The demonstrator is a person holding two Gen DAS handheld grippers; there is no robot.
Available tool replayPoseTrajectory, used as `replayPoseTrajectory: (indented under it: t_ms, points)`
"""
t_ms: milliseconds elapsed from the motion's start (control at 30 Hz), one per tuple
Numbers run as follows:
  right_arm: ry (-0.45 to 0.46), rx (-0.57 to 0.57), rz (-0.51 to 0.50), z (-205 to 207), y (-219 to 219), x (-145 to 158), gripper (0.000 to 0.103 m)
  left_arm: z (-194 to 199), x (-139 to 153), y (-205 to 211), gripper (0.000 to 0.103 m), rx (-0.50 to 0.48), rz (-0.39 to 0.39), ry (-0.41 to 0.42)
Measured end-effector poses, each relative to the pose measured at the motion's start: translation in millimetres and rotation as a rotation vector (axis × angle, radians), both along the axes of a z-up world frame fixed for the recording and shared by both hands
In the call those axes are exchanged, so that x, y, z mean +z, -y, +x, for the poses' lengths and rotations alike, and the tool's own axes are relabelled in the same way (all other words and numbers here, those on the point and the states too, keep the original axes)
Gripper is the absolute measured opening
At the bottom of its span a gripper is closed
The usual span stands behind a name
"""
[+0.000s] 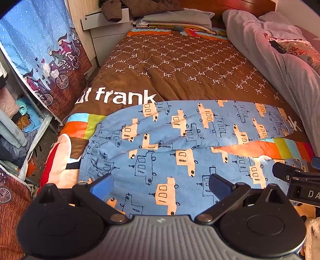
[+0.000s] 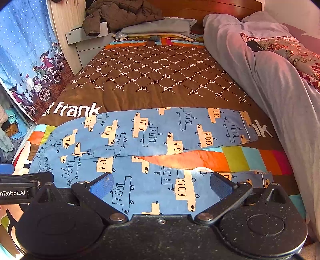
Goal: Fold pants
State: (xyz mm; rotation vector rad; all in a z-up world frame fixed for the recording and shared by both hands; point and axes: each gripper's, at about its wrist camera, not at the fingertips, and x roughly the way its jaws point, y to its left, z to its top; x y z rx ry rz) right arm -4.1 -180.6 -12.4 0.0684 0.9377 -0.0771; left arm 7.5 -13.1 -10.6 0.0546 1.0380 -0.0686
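Observation:
Blue pants (image 1: pixel 180 136) printed with cream and outlined cars lie spread flat across the near end of the bed, waistband at the left, both legs running right with a gap between them. They also show in the right wrist view (image 2: pixel 152 136). My left gripper (image 1: pixel 160 185) is open and empty, hovering over the near leg by the waistband end. My right gripper (image 2: pixel 161 187) is open and empty, hovering over the near leg further right. The right gripper's body shows at the right edge of the left wrist view (image 1: pixel 300 178).
The pants rest on a brown "paul frank" quilt (image 1: pixel 180 66) with coloured stripes. A grey blanket heap (image 1: pixel 280 66) lies along the right side. Pillows (image 1: pixel 176 19) and a brown jacket (image 1: pixel 128 8) lie at the head. A curtain (image 1: pixel 46 52) and clutter stand at the left.

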Motion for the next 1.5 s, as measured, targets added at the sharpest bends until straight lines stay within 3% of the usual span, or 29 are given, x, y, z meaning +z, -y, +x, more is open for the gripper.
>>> replayPoseTrajectory:
  t_ms: [400, 567, 700, 933, 1067, 1233, 1367, 1467, 1500]
  points:
    - [-0.024, 0.018, 0.020, 18, 14, -14, 0.102, 12, -13, 9, 0.103, 0.012, 0.012, -0.027]
    - [-0.054, 0.029, 0.057, 28, 27, -24, 0.102, 15, -29, 5, 0.103, 0.008, 0.012, -0.100]
    - [-0.067, 0.081, 0.047, 42, 39, -34, 0.102, 23, -44, -13, 0.103, 0.031, -0.010, -0.144]
    - [-0.043, 0.233, 0.006, 90, 44, -52, 0.102, 75, -54, -45, 0.103, 0.025, 0.045, -0.090]
    - [-0.004, 0.325, -0.017, 122, 36, -59, 0.102, 123, -60, -59, 0.103, -0.066, 0.090, -0.015]
    - [0.001, 0.423, 0.022, 167, 26, -66, 0.102, 175, -76, -74, 0.102, -0.254, 0.109, 0.074]
    - [-0.022, 0.532, 0.132, 208, 22, -78, 0.102, 211, -96, -82, 0.102, -0.360, 0.113, 0.048]
    - [-0.015, 0.641, 0.112, 235, 14, -82, 0.102, 232, -111, -91, 0.100, -0.423, 0.056, 0.008]
    - [-0.014, 0.679, 0.103, 245, 11, -83, 0.101, 239, -117, -94, 0.094, -0.441, 0.037, -0.010]
